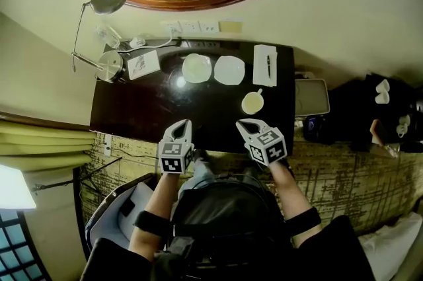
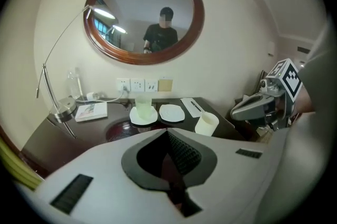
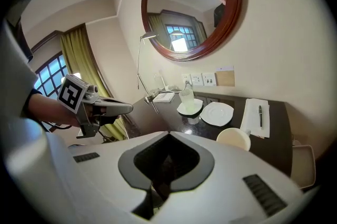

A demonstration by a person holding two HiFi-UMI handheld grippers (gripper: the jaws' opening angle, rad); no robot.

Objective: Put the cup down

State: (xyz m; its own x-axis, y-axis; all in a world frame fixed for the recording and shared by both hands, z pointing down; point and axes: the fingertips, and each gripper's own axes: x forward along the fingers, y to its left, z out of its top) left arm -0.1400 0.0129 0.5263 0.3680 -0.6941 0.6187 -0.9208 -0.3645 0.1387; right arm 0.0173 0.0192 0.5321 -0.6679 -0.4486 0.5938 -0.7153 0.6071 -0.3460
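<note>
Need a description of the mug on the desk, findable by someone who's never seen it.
Under the oval wood-framed mirror is a dark desk. At its front right, just before the white notepad with a pen, stands a cream mug. Unlike the pale green glass on its saucer, it is opaque, handled, and sits directly on the desk.

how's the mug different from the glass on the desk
The glass stands on a saucer; the mug stands on the bare desk. The glass is pale green and see-through; the mug is cream and opaque. The mug is nearer the front edge than the glass. Both stand upright.
</note>
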